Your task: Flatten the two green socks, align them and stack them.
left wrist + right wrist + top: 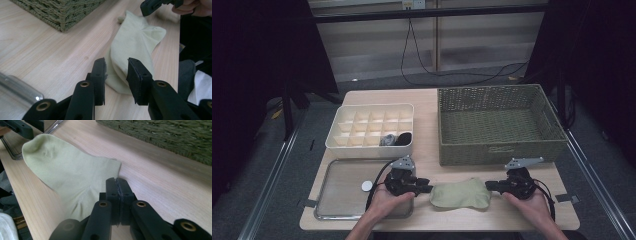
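A pale green sock (460, 193) lies at lower centre, between the left gripper (426, 187), jaws spread, and right gripper (490, 185), jaws pressed together. Wicker basket (497, 150) and divided organiser box (343, 122) sit above.

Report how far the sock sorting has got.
Done: two dark rolled items already sit in the divided organizer. In hand: a pale green sock lies flat on the table between both tools; the right gripper has its jaws shut by the cuff, and the left gripper stands open at the toe. Left: it is neither rolled nor stowed, and the wicker basket looks empty.
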{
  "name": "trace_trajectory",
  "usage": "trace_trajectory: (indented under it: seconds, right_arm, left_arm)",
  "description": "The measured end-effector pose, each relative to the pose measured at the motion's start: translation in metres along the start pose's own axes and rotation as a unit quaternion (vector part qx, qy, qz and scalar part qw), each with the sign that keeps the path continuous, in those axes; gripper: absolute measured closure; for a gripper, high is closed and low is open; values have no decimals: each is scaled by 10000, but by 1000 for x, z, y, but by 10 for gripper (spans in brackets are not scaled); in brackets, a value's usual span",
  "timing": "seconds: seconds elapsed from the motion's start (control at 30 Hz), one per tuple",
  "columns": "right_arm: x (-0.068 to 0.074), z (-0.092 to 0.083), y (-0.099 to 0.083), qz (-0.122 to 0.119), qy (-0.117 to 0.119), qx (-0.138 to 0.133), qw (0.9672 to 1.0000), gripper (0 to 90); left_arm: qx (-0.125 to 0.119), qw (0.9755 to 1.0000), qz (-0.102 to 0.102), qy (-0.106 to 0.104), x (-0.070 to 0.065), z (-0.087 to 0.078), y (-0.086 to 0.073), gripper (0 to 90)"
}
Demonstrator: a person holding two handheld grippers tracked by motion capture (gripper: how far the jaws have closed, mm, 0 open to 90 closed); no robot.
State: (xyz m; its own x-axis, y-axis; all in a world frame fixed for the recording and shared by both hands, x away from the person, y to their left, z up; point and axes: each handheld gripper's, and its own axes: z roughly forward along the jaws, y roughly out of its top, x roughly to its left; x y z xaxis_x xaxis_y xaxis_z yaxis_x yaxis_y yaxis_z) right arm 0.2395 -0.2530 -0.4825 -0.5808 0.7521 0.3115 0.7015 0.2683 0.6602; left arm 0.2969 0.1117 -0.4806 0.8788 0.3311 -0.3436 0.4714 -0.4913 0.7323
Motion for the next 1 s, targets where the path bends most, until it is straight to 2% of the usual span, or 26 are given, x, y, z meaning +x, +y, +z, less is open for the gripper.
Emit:
trace_trajectory:
  seconds: [0.03, 0.2, 0.33, 0.47, 0.6, 0.67, 0.7, 0.73, 0.83, 0.9, 1.0]
  right_arm:
    - [1, 0, 1, -5, 11, 13, 10000, 897]
    - [2, -1, 1, -28, 30, -38, 10000, 860]
    - [1, -4, -1, -20, 24, -72, 10000, 835]
    - [0, -3, -2, -42, 51, -37, 10000, 815]
    - [1, 0, -2, -65, 44, 85, 9999, 782]
    - [1, 1, -3, -96, 3, 141, 9999, 774]
    - [0, 2, -3, -101, 3, 180, 9998, 772]
    - [0, 3, -3, -113, 12, 199, 9997, 770]
    - [1, 4, -4, -139, 24, 245, 9996, 767]
    - [1, 6, -5, -147, 10, 294, 9995, 769]
    - [1, 8, -5, -158, 2, 363, 9992, 762]
  left_arm:
    - [80, 10000, 54, 21, 0, 0, 0, 688]
    - [120, 9999, 63, -64, -2, 4, 0, 697]
    - [214, 9997, 115, -41, -3, 6, -1, 715]
    - [182, 9997, 104, -81, -4, 5, -2, 760]
    - [85, 9999, 55, -47, -2, 3, 1, 733]
    - [76, 9998, 103, 138, -1, 4, 5, 704]
    - [38, 9998, 73, 156, -1, 5, 7, 682]
    - [-26, 9999, 59, 89, -1, 5, 9, 680]
    - [-14, 9999, 109, 42, -4, 10, 13, 664]
    - [96, 9998, 175, 23, -5, 12, 13, 660]
    - [136, 9998, 115, -9, -6, 14, 12, 662]
